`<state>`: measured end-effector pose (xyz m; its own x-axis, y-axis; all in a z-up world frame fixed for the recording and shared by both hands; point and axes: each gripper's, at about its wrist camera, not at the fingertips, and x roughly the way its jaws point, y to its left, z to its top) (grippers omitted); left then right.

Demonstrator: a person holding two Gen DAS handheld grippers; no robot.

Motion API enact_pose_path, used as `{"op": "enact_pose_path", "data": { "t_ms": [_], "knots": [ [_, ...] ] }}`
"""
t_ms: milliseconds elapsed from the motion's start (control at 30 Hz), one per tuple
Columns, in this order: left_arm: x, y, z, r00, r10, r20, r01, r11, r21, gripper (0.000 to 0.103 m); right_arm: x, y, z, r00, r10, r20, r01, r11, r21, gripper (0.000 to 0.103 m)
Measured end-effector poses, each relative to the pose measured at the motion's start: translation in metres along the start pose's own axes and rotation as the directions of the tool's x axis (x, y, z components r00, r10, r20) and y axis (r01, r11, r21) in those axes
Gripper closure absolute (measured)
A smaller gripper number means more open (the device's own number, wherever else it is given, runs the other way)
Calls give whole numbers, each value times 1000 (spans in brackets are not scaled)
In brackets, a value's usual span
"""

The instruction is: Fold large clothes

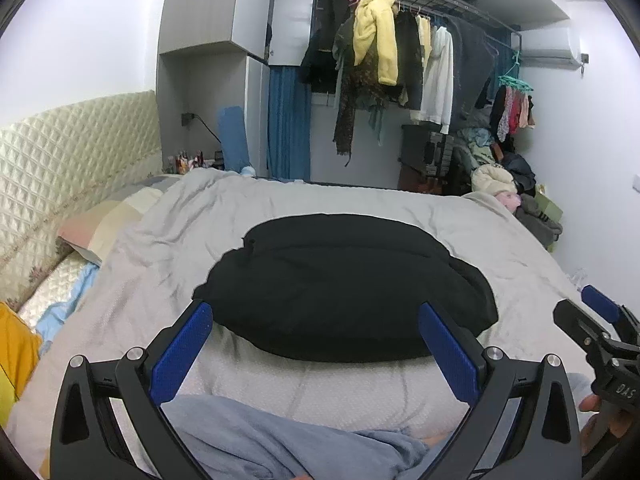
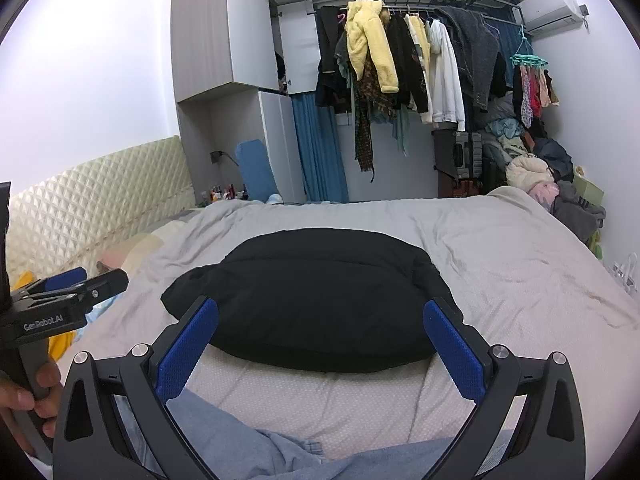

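Both the left gripper (image 1: 316, 336) and the right gripper (image 2: 320, 332) hang with jaws wide apart and empty, and the puffy black folded garment (image 1: 344, 292) lies on the grey quilted bed cover (image 1: 168, 264) just ahead of their fingertips. Its bulk looks springy, so a fold could pop open, and a deep pinch might catch the cover too. Black on black hides seams, sleeves and layer edges. A crumpled pale blue cloth (image 2: 240, 436) beneath the grippers is cut off.
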<state>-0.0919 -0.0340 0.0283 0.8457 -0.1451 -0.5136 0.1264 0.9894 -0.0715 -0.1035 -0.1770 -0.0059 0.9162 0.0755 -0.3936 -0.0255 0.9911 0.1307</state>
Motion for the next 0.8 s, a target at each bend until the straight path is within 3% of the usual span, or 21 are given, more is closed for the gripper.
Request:
{"op": "enact_pose_path", "data": {
  "t_ms": [800],
  "knots": [
    [3, -2, -1, 1000, -26, -8, 26, 1000, 15, 0, -2, -8, 0, 1000, -21, -1, 21, 1000, -10, 0]
  ]
}}
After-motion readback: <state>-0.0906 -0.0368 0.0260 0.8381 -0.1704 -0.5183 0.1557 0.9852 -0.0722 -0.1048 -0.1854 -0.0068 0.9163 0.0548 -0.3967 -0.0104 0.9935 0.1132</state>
